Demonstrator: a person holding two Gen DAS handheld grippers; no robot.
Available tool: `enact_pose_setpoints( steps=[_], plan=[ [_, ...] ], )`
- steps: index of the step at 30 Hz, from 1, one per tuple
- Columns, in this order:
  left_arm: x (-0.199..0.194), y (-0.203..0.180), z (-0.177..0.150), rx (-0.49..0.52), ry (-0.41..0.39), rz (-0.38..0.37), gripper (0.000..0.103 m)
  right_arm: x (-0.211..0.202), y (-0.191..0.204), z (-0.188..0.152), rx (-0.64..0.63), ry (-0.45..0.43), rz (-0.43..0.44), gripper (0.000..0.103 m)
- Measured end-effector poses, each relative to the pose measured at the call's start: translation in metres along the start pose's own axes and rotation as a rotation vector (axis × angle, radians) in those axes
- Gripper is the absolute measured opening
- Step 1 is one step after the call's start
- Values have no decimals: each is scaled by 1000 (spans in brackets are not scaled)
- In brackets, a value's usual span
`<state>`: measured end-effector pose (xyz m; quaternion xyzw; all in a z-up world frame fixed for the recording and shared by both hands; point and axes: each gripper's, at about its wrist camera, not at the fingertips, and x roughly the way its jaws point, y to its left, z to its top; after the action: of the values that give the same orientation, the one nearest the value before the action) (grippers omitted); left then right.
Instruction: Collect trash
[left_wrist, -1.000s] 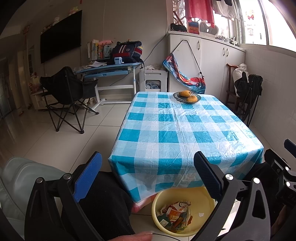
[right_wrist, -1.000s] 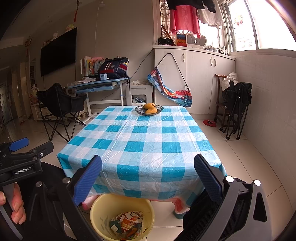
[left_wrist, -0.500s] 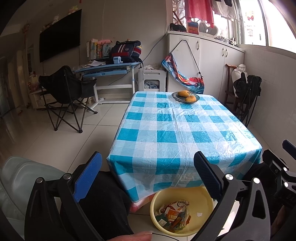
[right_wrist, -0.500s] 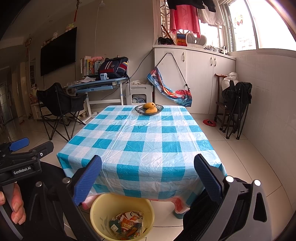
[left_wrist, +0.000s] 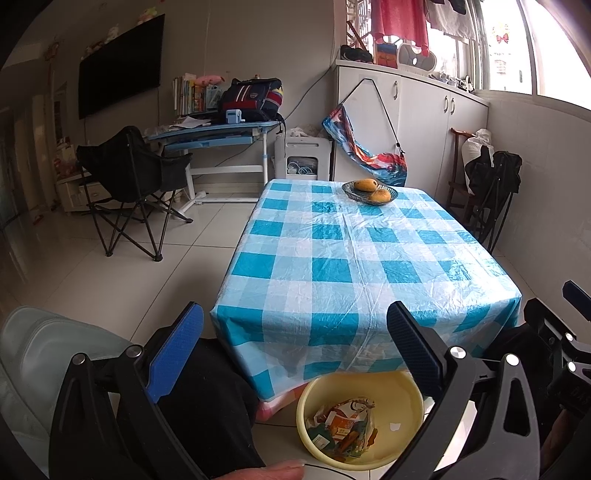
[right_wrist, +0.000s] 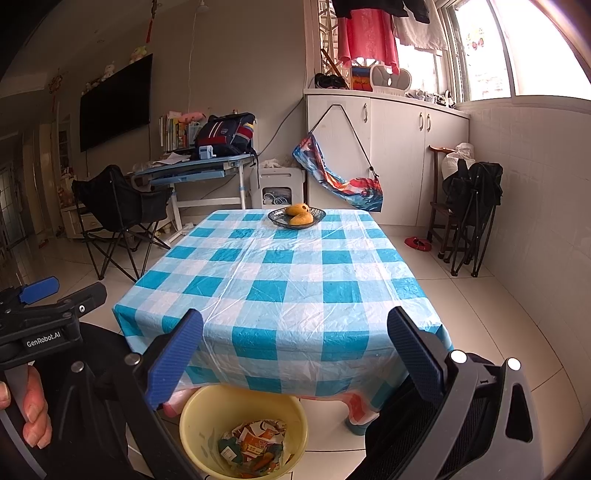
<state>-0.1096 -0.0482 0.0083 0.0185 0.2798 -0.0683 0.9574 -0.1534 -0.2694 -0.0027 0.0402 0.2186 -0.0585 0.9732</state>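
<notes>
A yellow basin (left_wrist: 399, 391) (right_wrist: 207, 413) stands on the floor under the near edge of the table and holds crumpled wrappers (left_wrist: 343, 428) (right_wrist: 255, 443). My left gripper (left_wrist: 295, 347) is open with nothing between its blue pads, held above and in front of the basin. My right gripper (right_wrist: 295, 350) is likewise open and empty, over the basin and the table's near edge. The left gripper's body shows at the left of the right wrist view, held by a hand (right_wrist: 33, 413). The table (left_wrist: 354, 258) (right_wrist: 280, 280) wears a blue and white checked cloth.
A dark dish with two mangoes (left_wrist: 369, 190) (right_wrist: 297, 216) sits at the table's far end. A black folding chair (left_wrist: 133, 177) and a blue desk (left_wrist: 210, 133) stand left. White cabinets (right_wrist: 399, 155) and a folded chair (right_wrist: 472, 206) line the right wall. My dark-clad knees lie below.
Both views are almost unchanged. The left wrist view has shifted very slightly, with the table and basin drifting a little left. Both grippers stay open.
</notes>
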Motion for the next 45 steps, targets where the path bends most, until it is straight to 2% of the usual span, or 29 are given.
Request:
enact_pose_setpoints(
  steps=[14,18,20,28,38,45],
  plan=[
    [2,1,-1,-3,7,-7,96,2,0,-1,4,5,-4,96],
    [9,5,-3,-29,46,-46,96,2,0,-1,4,5,-3,96],
    [12,5,-4,-31,58,-38,96,2,0,-1,4,4,-3,96],
    [10,6,-1,-23,41,-24,96,3,3,-3,-23,9,-3,96],
    [6,2,-5,-23,10,-73,96,3,2,-3,-18,12,-4,96],
    [7,-1,-6,22,0,-11,96,3,2,-3,-19,13,-4,96]
  ],
)
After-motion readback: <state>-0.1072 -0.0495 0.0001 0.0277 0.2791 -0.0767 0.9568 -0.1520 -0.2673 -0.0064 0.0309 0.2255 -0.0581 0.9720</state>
